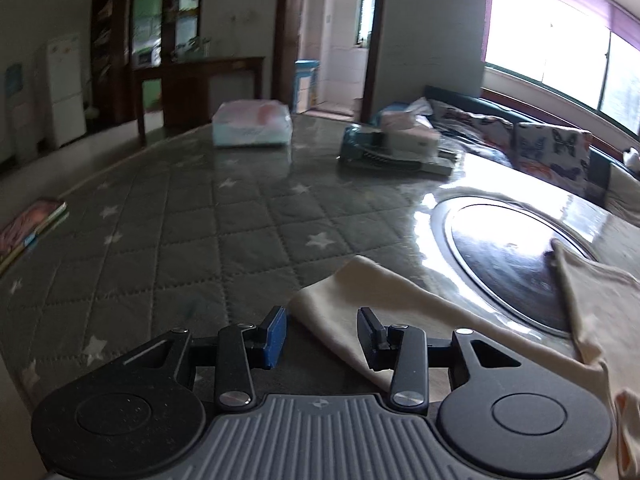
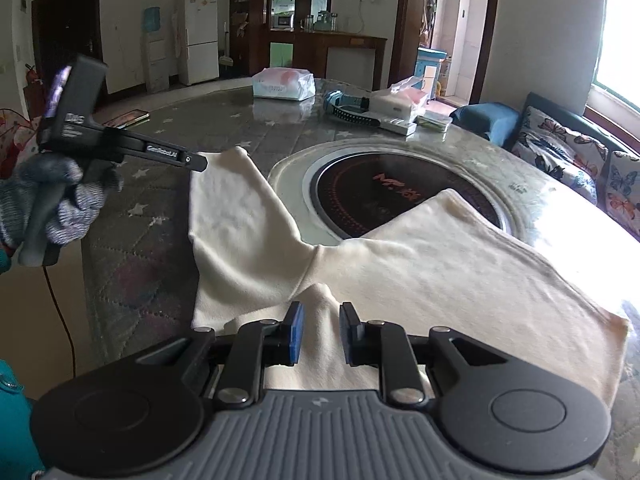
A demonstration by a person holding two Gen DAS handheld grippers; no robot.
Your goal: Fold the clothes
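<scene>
You have a big round table under you, covered with a grey quilted star-print cloth beneath a glossy clear sheet, with a round black cooktop sunk into its middle. The cream garment lies spread on the side of the table nearest you: two broad legs fan out from a joint at the near edge, one running toward the table's left side, the other lying over the cooktop's near rim and on toward the right edge. Toward the far edge sit a plastic-wrapped packet and a tissue box, well apart from the garment.

Your left gripper stands released, its jaws wide apart over the tip of the left leg, the pads not pressing on the cloth. In the right wrist view you see it held up in your gloved left hand above the table's left side.

Your right gripper has its jaws narrowly parted at the near edge, with a raised ridge of the garment between the blue pads; I cannot tell whether they pinch it.
</scene>
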